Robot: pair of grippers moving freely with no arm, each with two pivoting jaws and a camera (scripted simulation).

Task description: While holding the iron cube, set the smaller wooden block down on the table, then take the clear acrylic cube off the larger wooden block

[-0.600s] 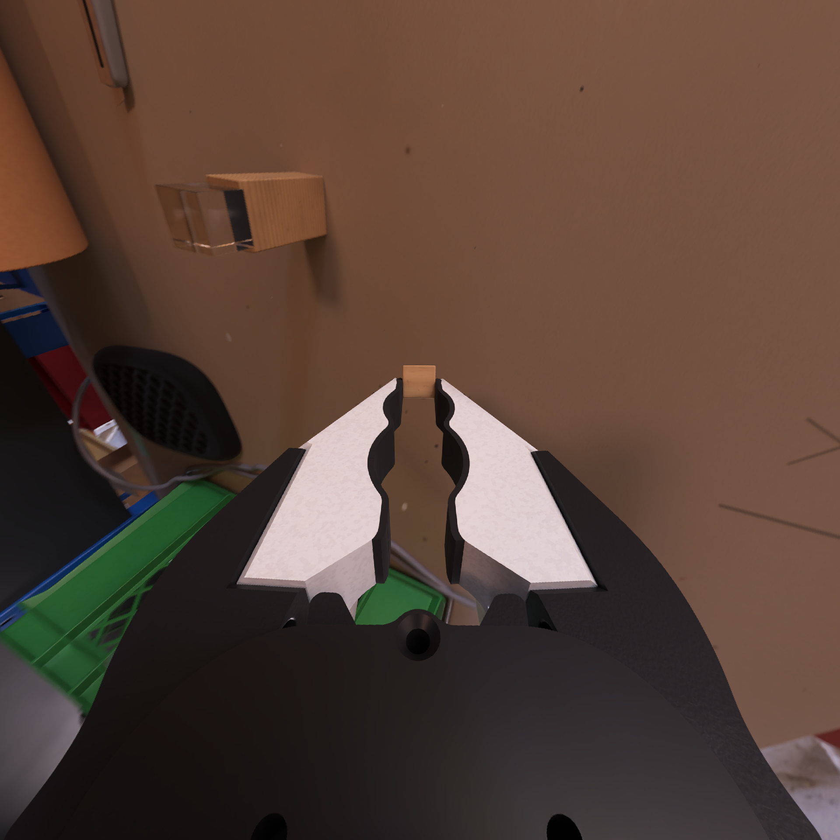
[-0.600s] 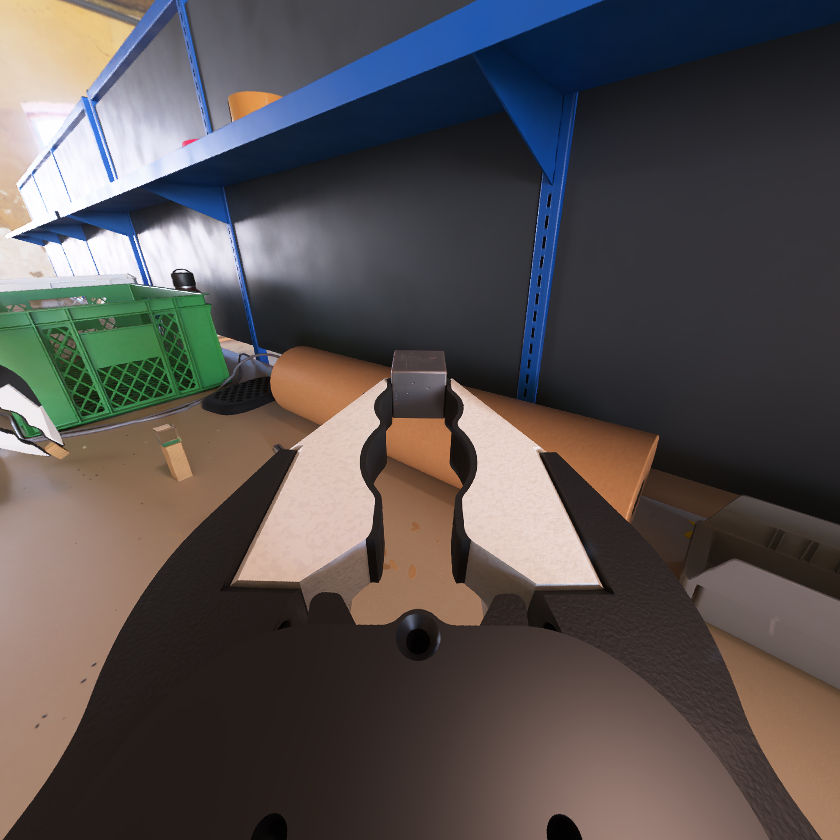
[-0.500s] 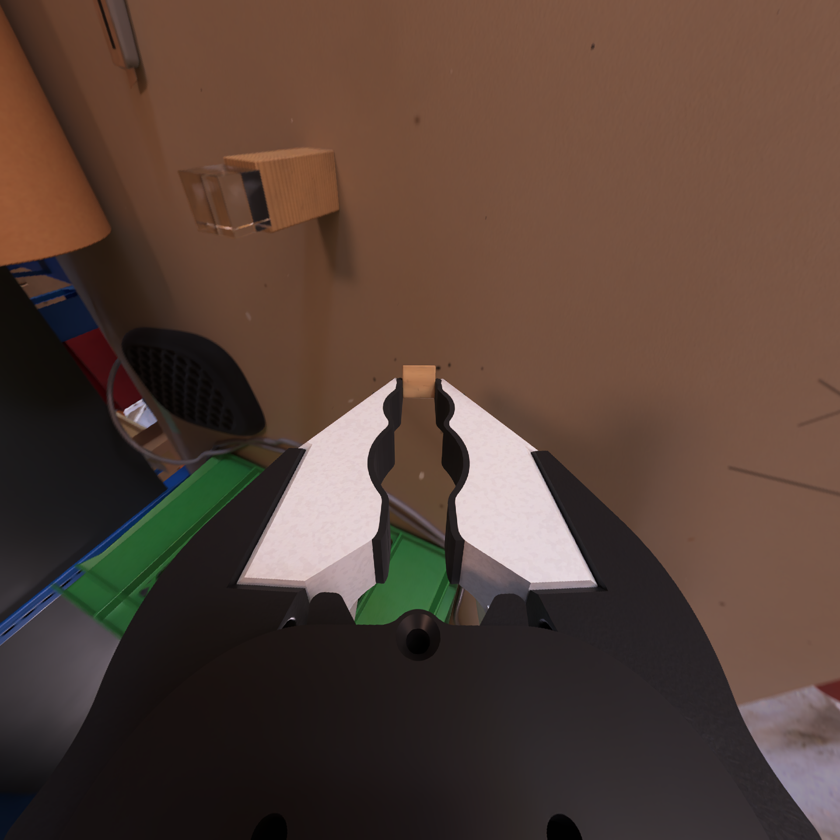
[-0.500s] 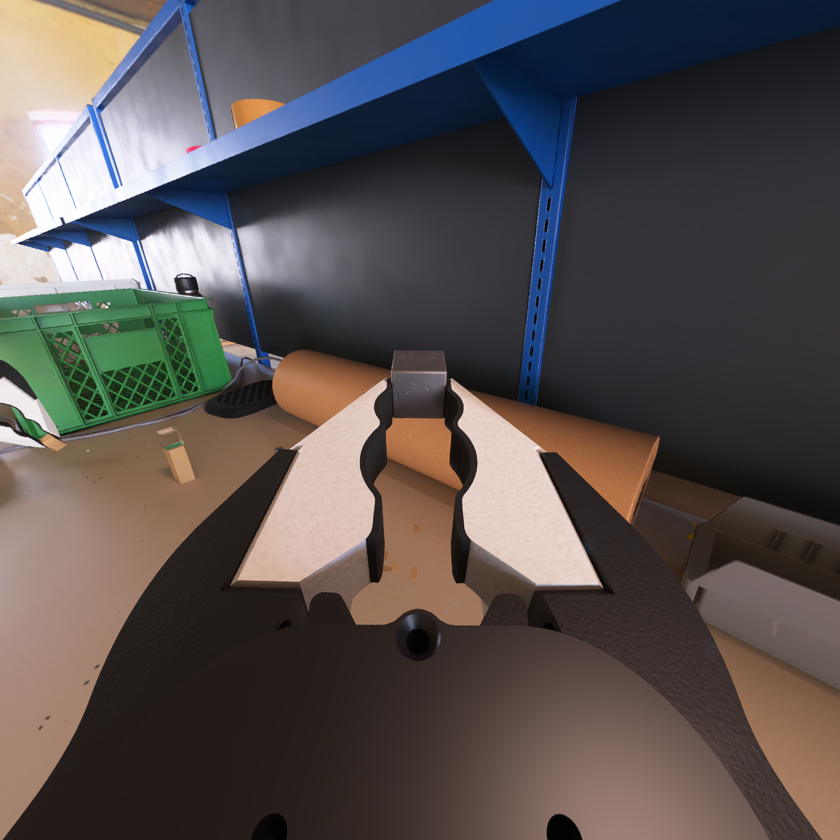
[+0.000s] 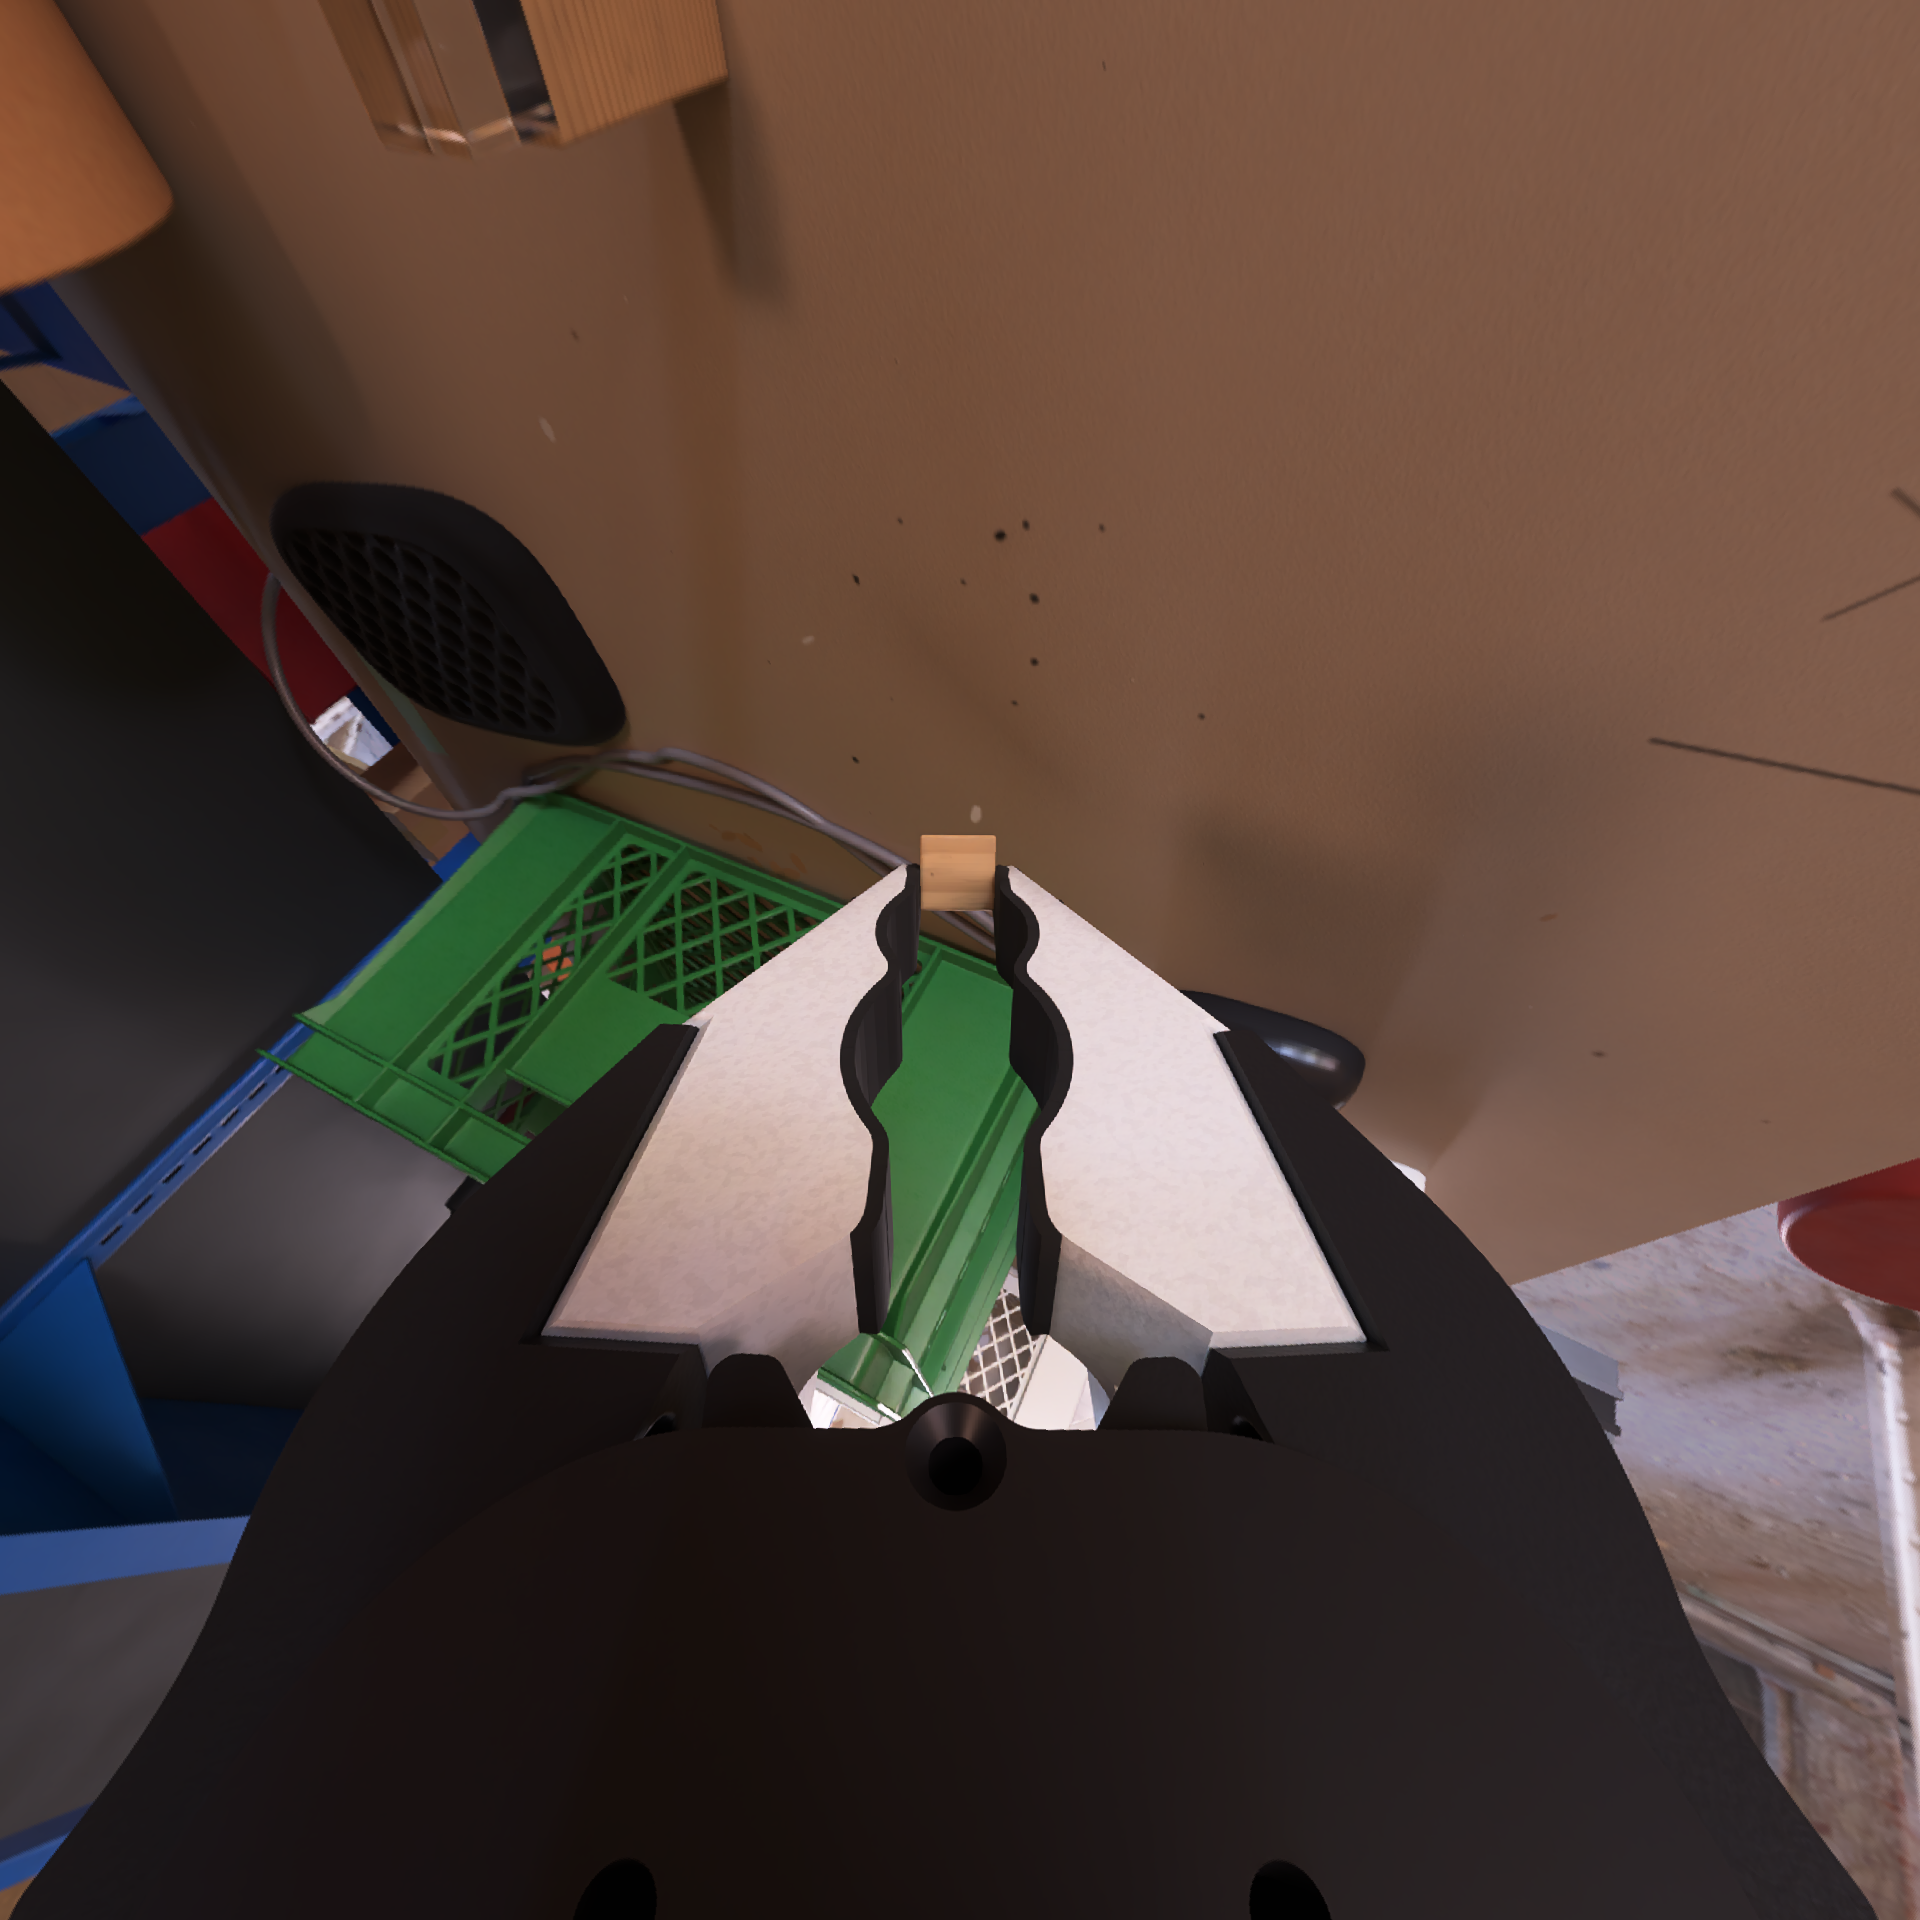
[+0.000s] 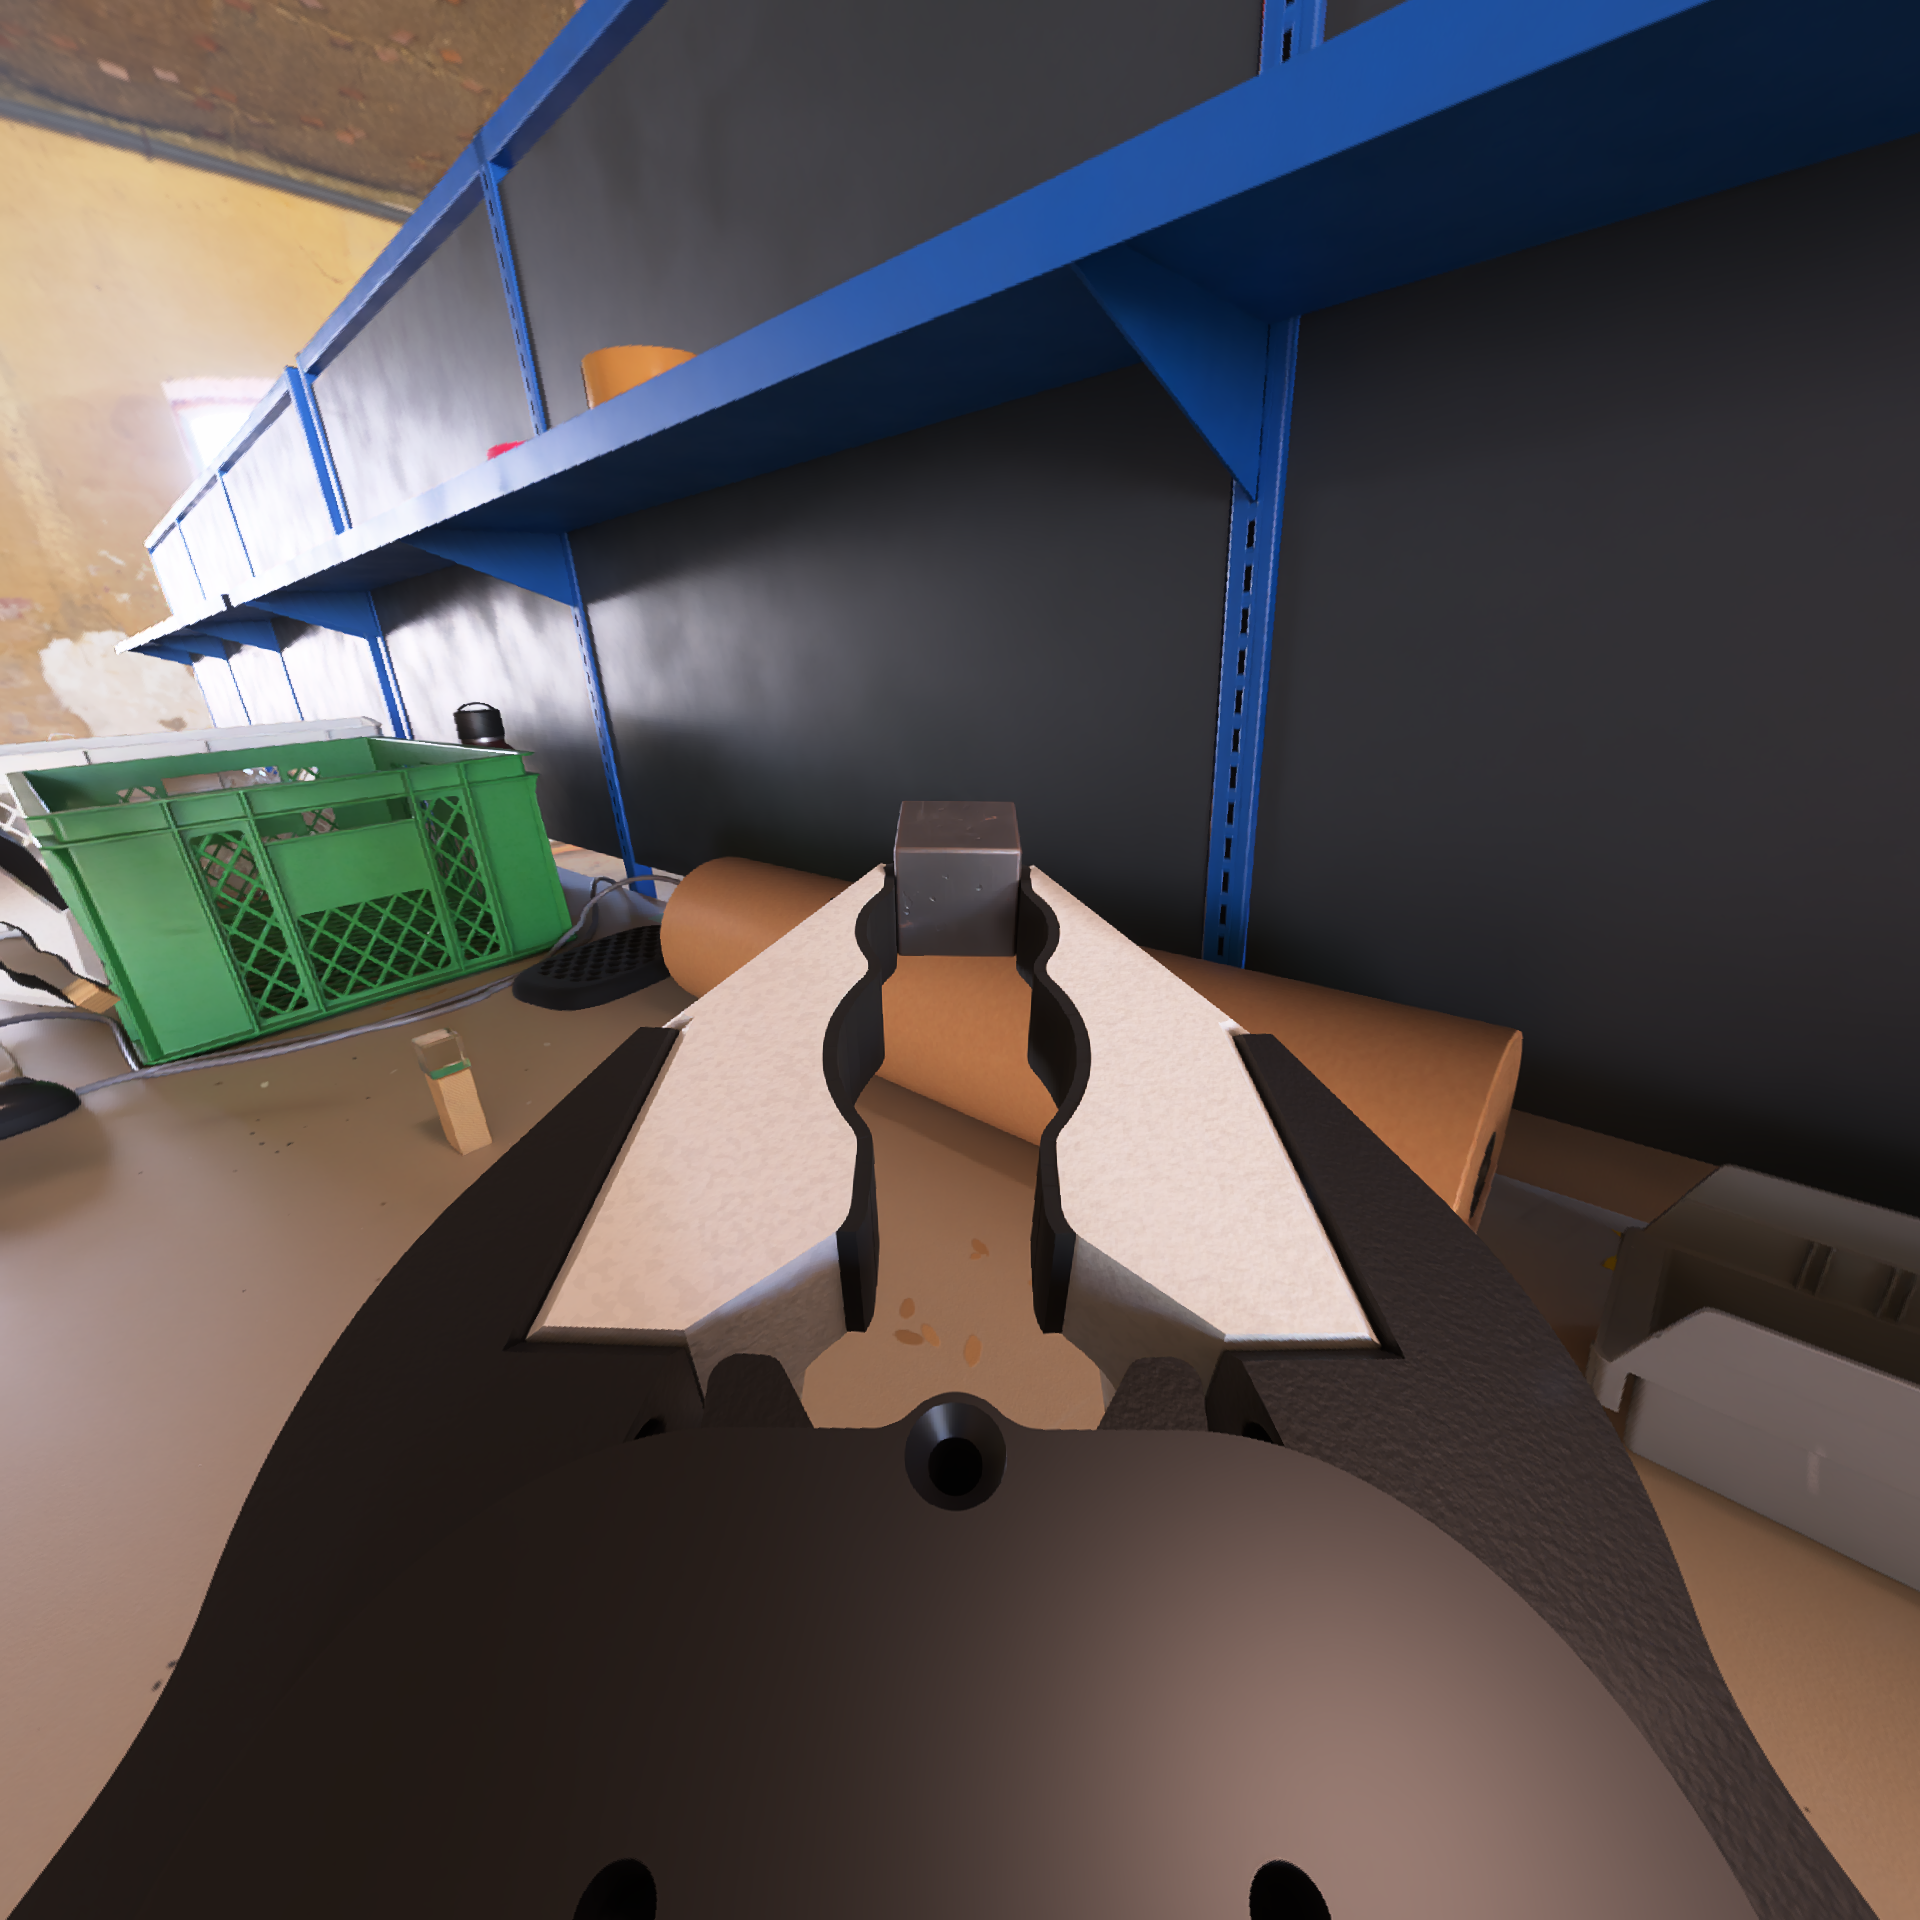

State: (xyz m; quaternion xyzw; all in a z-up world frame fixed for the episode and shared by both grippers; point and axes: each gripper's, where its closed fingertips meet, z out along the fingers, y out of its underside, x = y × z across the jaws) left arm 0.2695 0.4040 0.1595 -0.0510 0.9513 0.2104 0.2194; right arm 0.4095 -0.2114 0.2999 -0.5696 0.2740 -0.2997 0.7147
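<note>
My left gripper (image 5: 957, 885) is shut on the smaller wooden block (image 5: 957, 871), a small pale cube at its fingertips, held over the brown table (image 5: 1351, 416). The larger wooden block (image 5: 613, 57) sits at the top edge of the left wrist view, with the clear acrylic cube (image 5: 457, 78) against its end. In the right wrist view the larger block (image 6: 462, 1112) stands upright on the table with the acrylic cube (image 6: 441, 1049) on top, left of my fingers. My right gripper (image 6: 957, 906) is shut on the grey iron cube (image 6: 957, 878), held above the table.
A green crate (image 6: 301, 883) stands at the table's far left, with a black mesh pad (image 6: 592, 966) and grey cables beside it. A brown paper roll (image 6: 1330, 1060) lies along the dark back wall under blue shelves (image 6: 935, 405). Grey bins (image 6: 1766, 1392) sit at the right.
The left wrist view has swung: the stacked blocks slid up to the top edge and the green crate came into view behind the fingers. Both gripper holds are unchanged. The right view shifted slightly.
</note>
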